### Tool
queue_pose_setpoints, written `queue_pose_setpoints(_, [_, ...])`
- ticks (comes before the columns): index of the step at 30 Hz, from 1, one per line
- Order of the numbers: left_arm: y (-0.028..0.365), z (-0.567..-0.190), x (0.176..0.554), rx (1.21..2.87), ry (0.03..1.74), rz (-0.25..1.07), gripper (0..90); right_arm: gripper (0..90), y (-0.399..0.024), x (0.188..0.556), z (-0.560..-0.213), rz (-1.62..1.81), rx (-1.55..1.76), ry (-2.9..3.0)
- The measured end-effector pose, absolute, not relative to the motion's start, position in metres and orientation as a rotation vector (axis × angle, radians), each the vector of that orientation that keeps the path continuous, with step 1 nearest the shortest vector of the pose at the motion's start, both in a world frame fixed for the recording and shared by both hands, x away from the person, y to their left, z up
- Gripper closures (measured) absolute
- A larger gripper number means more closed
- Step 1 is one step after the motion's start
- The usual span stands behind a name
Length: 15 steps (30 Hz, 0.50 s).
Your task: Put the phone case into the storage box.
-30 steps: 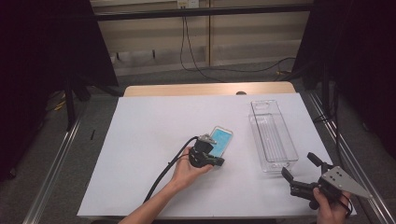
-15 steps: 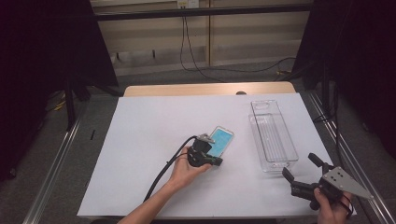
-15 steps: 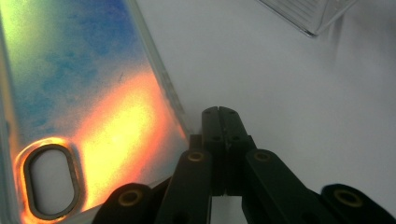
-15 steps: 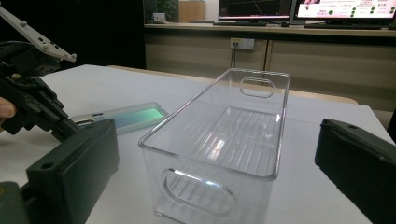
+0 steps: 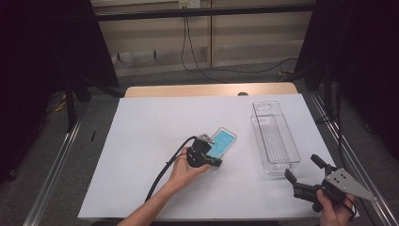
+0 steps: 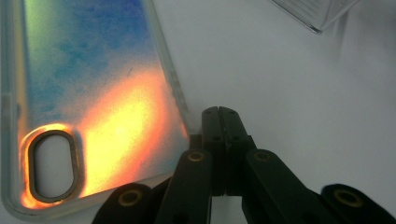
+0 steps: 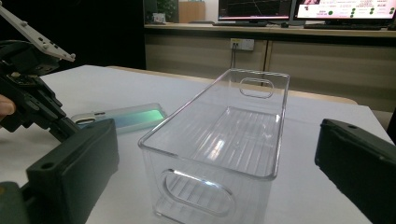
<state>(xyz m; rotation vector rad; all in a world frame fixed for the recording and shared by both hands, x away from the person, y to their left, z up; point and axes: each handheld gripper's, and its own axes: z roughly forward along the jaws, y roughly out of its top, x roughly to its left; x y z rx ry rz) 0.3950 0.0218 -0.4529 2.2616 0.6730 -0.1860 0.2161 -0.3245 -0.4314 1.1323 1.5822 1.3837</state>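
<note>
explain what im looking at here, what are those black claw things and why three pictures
A person sits at a table covered in white, holding a hand-held grasping tool in each hand. One picture is taken from above; the other two come from small cameras riding on each tool, looking along its black jaws.

On the table lie a phone case with a blue-to-orange shimmer and an empty clear plastic bin.

The left tool rests at the near end of the phone case, its jaws shut beside the edge, gripping nothing. The right tool waits at the near end of the bin, its jaws open and empty.
</note>
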Motion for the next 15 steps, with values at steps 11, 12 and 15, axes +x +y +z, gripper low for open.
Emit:
queue_pose_setpoints(11, [0.0277, -0.4515, 0.3993, 2.277, 0.708, -0.190, 90.0, 0.0, -0.3245, 0.2158, -0.4314, 1.379, 1.134, 1.581])
queue_pose_setpoints(12, [0.0292, -0.4519, 0.4011, 2.272, 0.703, -0.206, 90.0, 0.0, -0.3246, 0.2161, -0.4315, 1.380, 1.133, 1.582])
queue_pose_setpoints(15, [0.0294, -0.4514, 0.4010, 2.276, 0.706, -0.200, 90.0, 0.0, -0.3246, 0.2161, -0.4314, 1.379, 1.134, 1.581])
